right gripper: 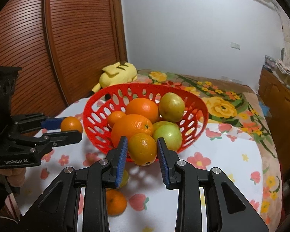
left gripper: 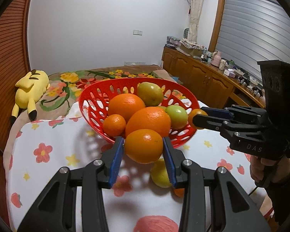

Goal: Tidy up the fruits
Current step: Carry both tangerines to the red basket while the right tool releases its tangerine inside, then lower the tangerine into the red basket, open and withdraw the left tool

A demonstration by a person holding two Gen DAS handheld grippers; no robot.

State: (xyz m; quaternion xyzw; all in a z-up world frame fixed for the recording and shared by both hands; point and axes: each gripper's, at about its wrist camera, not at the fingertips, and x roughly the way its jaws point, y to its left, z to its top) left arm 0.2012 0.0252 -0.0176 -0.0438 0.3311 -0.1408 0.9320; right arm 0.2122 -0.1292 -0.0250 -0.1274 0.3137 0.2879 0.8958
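A red perforated basket (left gripper: 94,100) (right gripper: 98,104) on a flowered cloth holds several oranges and green-yellow fruits. My left gripper (left gripper: 143,145) is shut on an orange (left gripper: 144,146) just in front of the basket's near rim; it shows in the right wrist view (right gripper: 71,124) at the basket's left. My right gripper (right gripper: 142,147) is shut on an orange (right gripper: 143,148) at the basket's near rim; it shows in the left wrist view (left gripper: 198,118) at the basket's right. A lemon (left gripper: 160,176) (right gripper: 124,177) and a small orange (right gripper: 115,202) lie on the cloth below the grippers.
A yellow plush toy (left gripper: 31,89) (right gripper: 118,73) lies on the flowered bedspread behind the basket. A wooden slatted wardrobe (right gripper: 48,38) stands left. A wooden cabinet (left gripper: 203,77) cluttered with small items runs along the right under a shuttered window.
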